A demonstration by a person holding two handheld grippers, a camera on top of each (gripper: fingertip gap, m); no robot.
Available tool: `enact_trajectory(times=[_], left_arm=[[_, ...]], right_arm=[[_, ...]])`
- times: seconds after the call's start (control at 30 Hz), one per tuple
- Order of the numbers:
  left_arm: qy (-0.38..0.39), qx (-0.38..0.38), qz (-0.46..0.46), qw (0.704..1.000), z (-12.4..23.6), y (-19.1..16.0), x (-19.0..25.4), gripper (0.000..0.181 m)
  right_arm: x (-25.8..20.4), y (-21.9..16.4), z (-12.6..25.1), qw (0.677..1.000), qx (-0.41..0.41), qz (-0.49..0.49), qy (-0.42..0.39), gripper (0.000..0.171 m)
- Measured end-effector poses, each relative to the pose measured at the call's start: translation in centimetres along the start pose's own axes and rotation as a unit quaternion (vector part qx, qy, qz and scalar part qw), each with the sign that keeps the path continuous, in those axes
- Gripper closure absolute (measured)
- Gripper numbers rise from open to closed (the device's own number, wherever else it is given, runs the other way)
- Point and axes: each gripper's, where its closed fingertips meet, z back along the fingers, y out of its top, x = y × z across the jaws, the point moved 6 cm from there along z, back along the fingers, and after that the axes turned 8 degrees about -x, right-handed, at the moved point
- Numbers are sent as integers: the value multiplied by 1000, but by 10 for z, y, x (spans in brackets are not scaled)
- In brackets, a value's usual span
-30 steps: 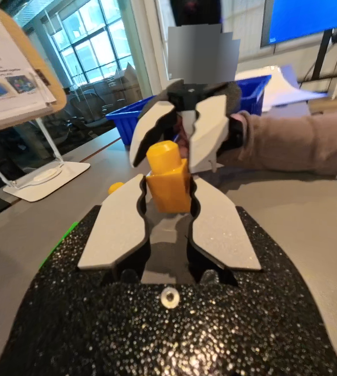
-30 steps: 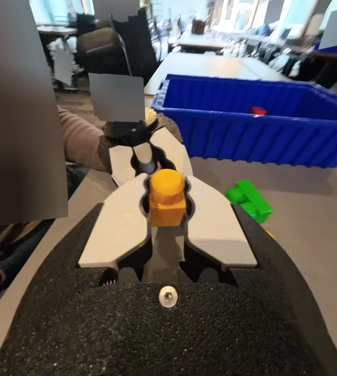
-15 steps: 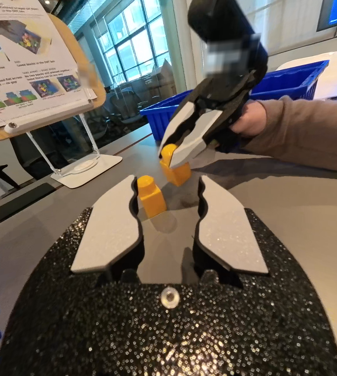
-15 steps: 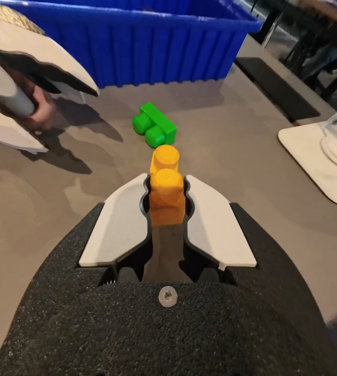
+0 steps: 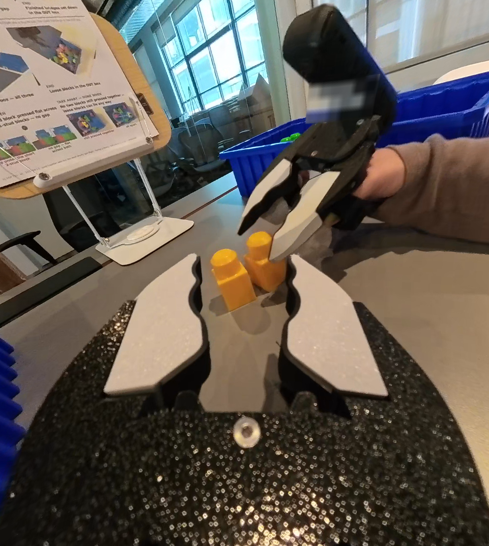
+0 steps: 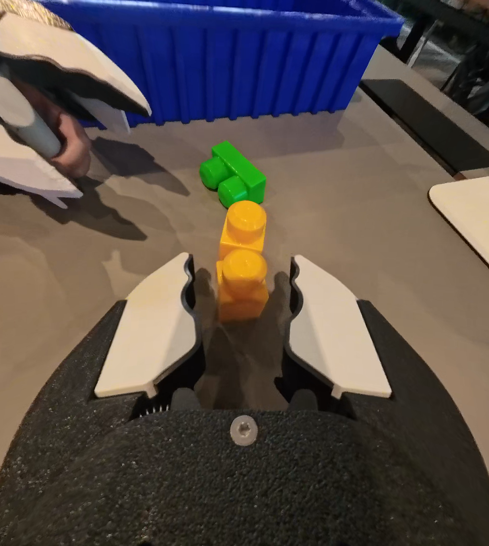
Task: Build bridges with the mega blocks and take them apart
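- Your left gripper (image 5: 243,260) is open and empty, hovering low over the grey table (image 5: 414,310). The nearer yellow block (image 5: 232,280) stands between its spread fingertips; neither pad appears to touch it.
- Your right gripper (image 6: 241,263) is open too. In its own view the second yellow block (image 6: 241,291) sits between the jaws with clear gaps on both sides, so nothing is gripped.
- Both one-stud yellow blocks stand upright, studs up, side by side and touching or nearly so. These read as the two bridge piers, already set.
- The green two-stud block (image 6: 234,174) lies tipped on its side just beyond the yellow pair, studs pointing back toward the right gripper. Its long axis runs slantwise across the right gripper's line of reach.
- Key relation: the green block lies straight ahead of the right gripper, past both yellow blocks. The left gripper sits off to one side of it, with no block in the way. Judgement: either could take it; it needs righting, studs up, before it is pressed across both piers.
- Risk: reaching over the piers could knock them apart.
- A blue bin (image 6: 237,59) stands behind the green block; another blue bin (image 5: 444,115) shows in the left view.
- Writing: an instruction card on a stand (image 5: 54,88) carries printed text and photos; not transcribed. No brand marks visible on the blocks.
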Motion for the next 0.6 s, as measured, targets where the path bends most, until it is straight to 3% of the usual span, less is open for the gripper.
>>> enact_trajectory(times=[0.03, 0.27, 0.6], left_arm=[[0, 0, 1, 1000, 0, 0, 0, 127], [0, -1, -1, 1000, 0, 0, 0, 128], [0, 0, 1, 1000, 0, 0, 0, 129]], right_arm=[[0, -3, 1, 1000, -16, 0, 2, 110], [-1, -16, -2, 996, -90, -6, 9, 137], [1, -13, -8, 997, -77, 3, -11, 137]])
